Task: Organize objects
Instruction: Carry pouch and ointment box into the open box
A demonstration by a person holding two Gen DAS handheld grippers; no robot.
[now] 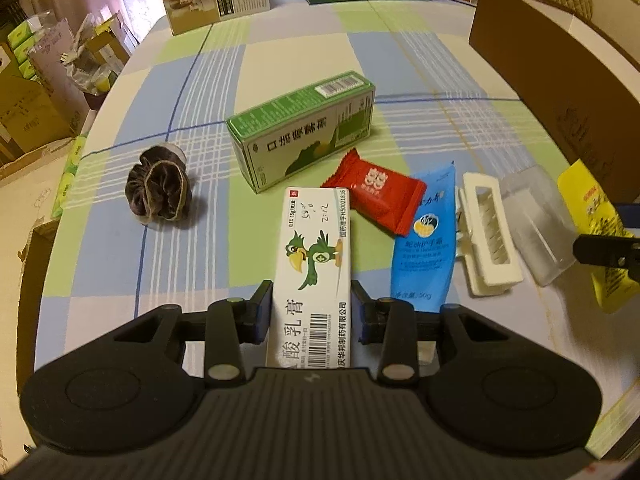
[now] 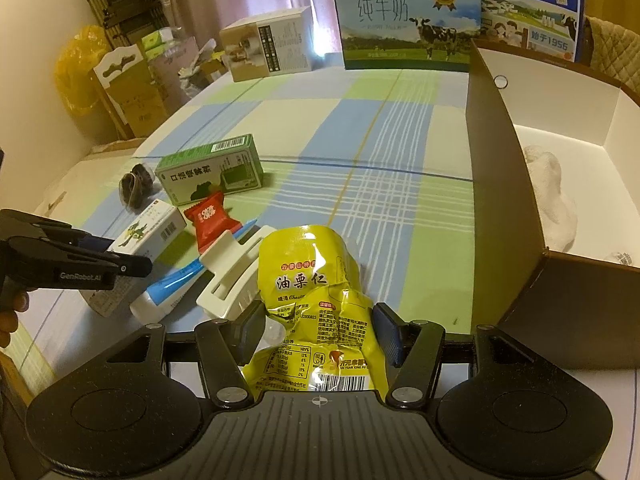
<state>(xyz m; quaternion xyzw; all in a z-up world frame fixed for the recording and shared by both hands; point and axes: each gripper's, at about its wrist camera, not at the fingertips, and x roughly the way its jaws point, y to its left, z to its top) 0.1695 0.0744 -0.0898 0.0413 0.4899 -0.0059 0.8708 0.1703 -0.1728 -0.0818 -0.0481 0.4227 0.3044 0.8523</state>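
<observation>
My left gripper (image 1: 311,308) is shut on a white ointment box with a green bird (image 1: 314,264), which also shows in the right wrist view (image 2: 146,230). My right gripper (image 2: 318,330) is shut on a yellow chestnut bag (image 2: 316,292), seen at the right edge in the left wrist view (image 1: 596,216). On the checked tablecloth lie a green medicine box (image 1: 304,128), a red candy packet (image 1: 376,192), a blue hand-cream tube (image 1: 428,240), a white hair claw (image 1: 488,232), a clear plastic case (image 1: 536,220) and a dark scrunchie (image 1: 158,188).
A brown cardboard box with a white inside (image 2: 560,152) stands at the right and holds a white cloth (image 2: 556,200). Milk cartons (image 2: 408,24) and a beige box (image 2: 268,44) stand at the table's far edge. Cartons and bags sit on the floor at left (image 1: 40,92).
</observation>
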